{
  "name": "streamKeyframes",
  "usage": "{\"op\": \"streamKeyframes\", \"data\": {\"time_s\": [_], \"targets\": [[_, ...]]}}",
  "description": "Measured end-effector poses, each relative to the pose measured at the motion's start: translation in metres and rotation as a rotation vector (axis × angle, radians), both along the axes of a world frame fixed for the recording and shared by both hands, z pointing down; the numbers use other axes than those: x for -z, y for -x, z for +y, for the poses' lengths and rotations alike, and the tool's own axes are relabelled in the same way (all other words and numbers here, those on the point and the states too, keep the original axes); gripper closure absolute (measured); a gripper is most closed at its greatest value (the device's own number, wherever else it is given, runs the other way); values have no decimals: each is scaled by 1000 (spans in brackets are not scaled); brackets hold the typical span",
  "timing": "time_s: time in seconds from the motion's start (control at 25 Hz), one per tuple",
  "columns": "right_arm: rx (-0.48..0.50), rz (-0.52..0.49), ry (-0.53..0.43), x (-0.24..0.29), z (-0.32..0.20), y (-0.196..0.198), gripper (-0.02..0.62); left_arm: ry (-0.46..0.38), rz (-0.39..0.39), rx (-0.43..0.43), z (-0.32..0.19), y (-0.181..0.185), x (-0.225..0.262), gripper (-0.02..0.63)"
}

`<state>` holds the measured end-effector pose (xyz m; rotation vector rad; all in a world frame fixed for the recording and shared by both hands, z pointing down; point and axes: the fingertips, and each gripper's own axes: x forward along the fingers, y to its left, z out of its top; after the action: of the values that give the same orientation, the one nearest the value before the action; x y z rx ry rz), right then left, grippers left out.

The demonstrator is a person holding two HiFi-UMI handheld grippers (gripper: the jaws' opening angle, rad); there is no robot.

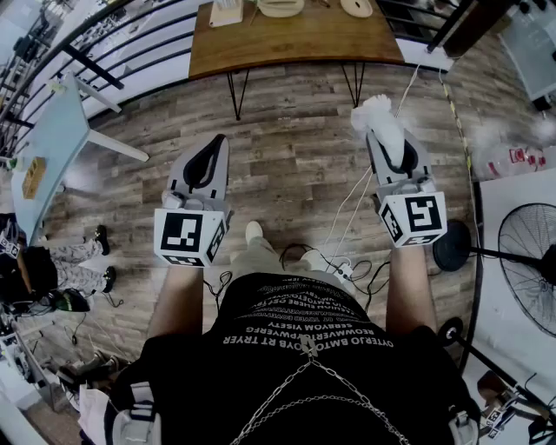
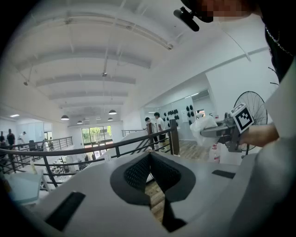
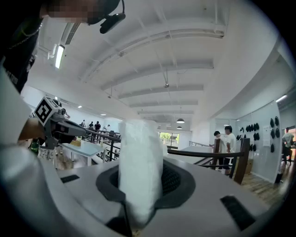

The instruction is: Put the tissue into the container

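A crumpled white tissue sticks out of the tips of my right gripper, whose jaws are shut on it. In the right gripper view the tissue stands upright between the black pads and hides the gap between them. My left gripper is held level beside it over the wooden floor, its jaws shut with nothing in them. The left gripper view also catches the tissue off to the right. Beige things sit at the far edge of a wooden table, cropped; I cannot tell whether one is the container.
The wooden table on black hairpin legs stands ahead of both grippers. A pale blue table is at the left. A fan and a white tabletop are at the right. Cables lie on the floor by my feet.
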<state>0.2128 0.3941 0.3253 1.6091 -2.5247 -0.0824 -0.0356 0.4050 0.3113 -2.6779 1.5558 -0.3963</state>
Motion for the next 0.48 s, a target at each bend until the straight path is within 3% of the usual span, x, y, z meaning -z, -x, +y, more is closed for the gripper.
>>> {"op": "streamKeyframes", "data": {"time_s": [0.24,0.48], "targets": [[7,11,25,-8,48,25,482,-37,14,-67,30,-2,13,581],[-32,10,73,-25,101,68,482,-31,20,-95,74,46,4,581]]}}
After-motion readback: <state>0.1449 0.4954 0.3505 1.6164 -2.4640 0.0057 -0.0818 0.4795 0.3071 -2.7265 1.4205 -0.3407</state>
